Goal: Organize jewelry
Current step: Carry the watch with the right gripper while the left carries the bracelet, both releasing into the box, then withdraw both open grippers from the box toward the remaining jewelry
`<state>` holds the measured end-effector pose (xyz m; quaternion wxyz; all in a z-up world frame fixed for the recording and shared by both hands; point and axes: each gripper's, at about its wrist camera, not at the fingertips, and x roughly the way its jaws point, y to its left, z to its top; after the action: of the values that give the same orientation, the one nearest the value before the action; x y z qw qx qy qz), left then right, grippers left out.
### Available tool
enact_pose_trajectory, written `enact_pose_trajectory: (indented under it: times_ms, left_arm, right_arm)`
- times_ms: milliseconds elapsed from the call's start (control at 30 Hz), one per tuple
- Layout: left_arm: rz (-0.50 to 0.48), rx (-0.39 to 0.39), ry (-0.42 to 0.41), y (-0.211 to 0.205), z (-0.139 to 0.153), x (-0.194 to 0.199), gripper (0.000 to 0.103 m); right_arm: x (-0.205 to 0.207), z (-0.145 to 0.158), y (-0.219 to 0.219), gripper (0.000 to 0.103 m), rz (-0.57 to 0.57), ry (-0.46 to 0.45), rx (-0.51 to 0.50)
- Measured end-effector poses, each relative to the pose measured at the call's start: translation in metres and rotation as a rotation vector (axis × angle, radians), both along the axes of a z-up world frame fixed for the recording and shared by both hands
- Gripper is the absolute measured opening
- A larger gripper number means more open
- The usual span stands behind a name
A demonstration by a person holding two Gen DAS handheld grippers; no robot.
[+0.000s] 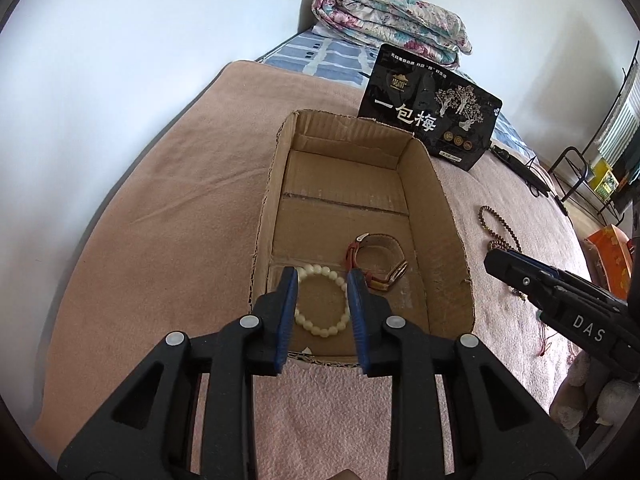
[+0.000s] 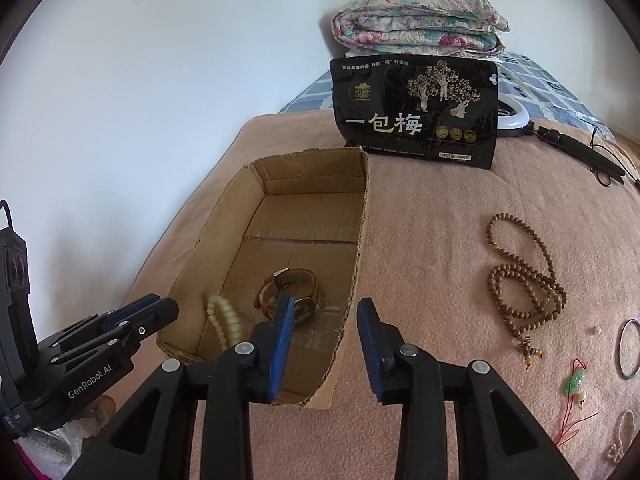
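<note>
while flat, bracelet ring-side up

Cream bracelet, brown cardboard box, pink blanket, floral quilt.

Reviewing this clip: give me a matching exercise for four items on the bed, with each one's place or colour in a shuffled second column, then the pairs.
Column one:
1. white bead bracelet
2. leather-strap watch
3. wooden bead necklace
4. black snack bag

Column two:
A. standing upright behind the cardboard box
B. loose on the pink blanket, outside the box
C. in the box, seen between the left gripper jaws
D. in the box, brown, beside the bracelet

Pairs: 1-C, 2-D, 3-B, 4-A
</note>
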<state>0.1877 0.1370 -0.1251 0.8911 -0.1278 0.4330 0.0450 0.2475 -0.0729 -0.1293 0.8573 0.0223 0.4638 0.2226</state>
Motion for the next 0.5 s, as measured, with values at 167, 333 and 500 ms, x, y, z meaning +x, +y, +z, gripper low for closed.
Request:
enact_pose_trajectory:
  times_ms: [167, 333, 500]
  left_arm:
    - [-0.008, 0.005, -0.006, -0.004, 0.003, -0.001, 0.025]
    - [-0.010, 0.014, -0.016, -0.007, 0.007, -0.003, 0.025]
    - [-0.016, 0.023, -0.032, -0.014, 0.012, -0.004, 0.025]
  right_arm:
    - [-0.002, 0.004, -0.004, 0.034, -0.003, -0.016, -0.012]
    - [-0.006, 0.008, -0.009, 0.039, -0.006, -0.039, -0.032]
    - [-0.008, 0.011, -0.020, 0.040, -0.023, -0.055, -0.048]
